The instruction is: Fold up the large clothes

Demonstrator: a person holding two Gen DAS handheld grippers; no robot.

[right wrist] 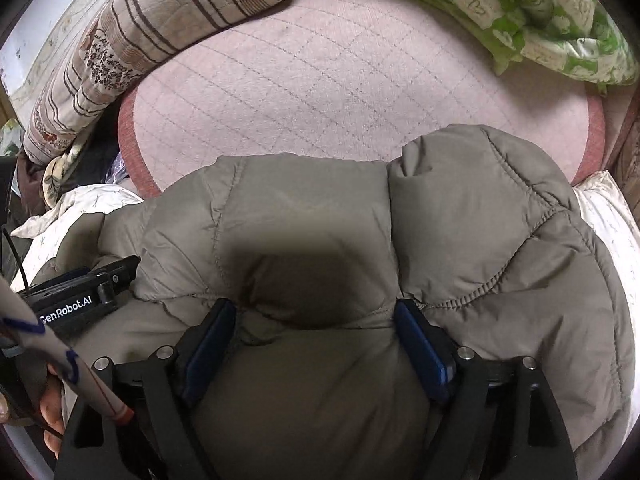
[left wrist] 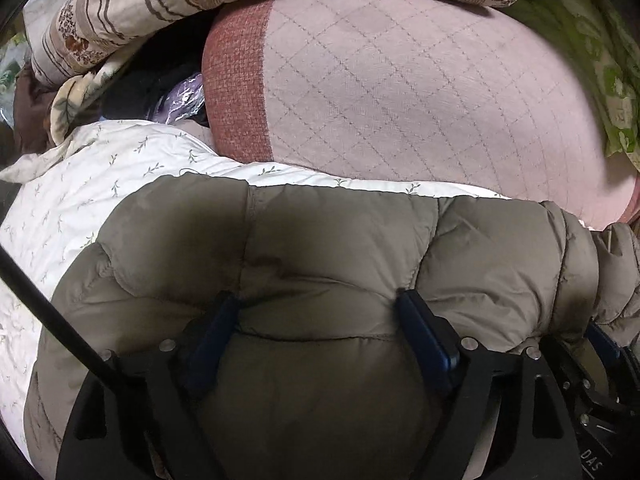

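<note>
Bedding fills the room; I clamp both grippers, left gripper [left wrist: 316, 320] and right gripper [right wrist: 316, 320], on the puffy olive down jacket [right wrist: 320, 216], bunched over the white sheet [left wrist: 60, 200] at the bed's near edge. Light, soft, slippery, I judge; seams grip best. Beyond lies the pink quilted mat [right wrist: 320, 80].

The left gripper [left wrist: 318, 316] pinches a thick bunch of the grey puffer jacket [left wrist: 304, 240]; a pink quilted mat [left wrist: 420, 88] lies toward twelve o'clock
</note>
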